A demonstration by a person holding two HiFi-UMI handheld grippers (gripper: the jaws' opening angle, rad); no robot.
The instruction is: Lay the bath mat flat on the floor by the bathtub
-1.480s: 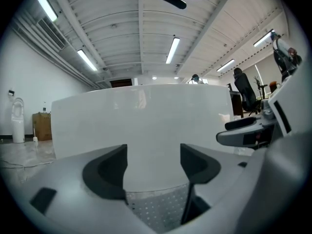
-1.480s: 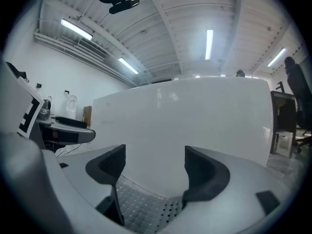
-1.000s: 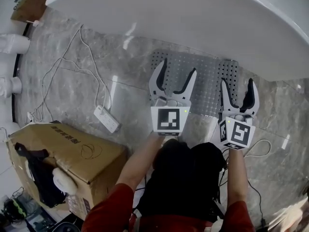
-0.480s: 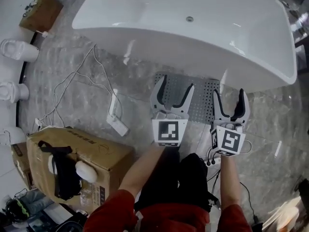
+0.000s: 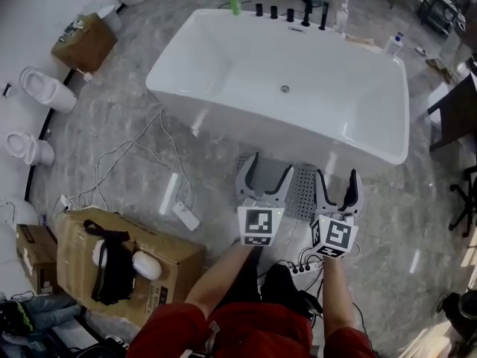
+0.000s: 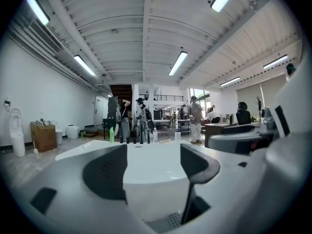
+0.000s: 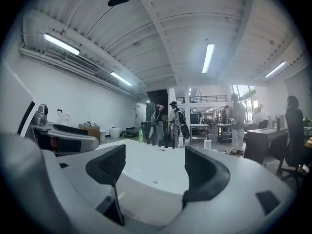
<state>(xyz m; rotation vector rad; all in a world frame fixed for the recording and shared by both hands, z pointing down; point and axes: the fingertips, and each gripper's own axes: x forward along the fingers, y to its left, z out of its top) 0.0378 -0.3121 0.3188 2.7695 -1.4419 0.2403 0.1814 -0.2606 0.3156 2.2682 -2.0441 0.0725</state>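
Bath mat lay on the floor just before the bathtub. Left gripper and right gripper were side by side over it. Power strip lay to the mat's left; cardboard box further left, nearer the person

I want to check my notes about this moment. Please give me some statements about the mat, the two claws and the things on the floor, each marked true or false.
1. The bath mat lies flat on the floor next to the bathtub. True.
2. The left claw is shut on the bath mat. False: its jaws stand apart with nothing between them.
3. The right claw is open and empty. True.
4. The cardboard box stands on the right claw's side. False: it stands on the left claw's side, away from the bath mat.
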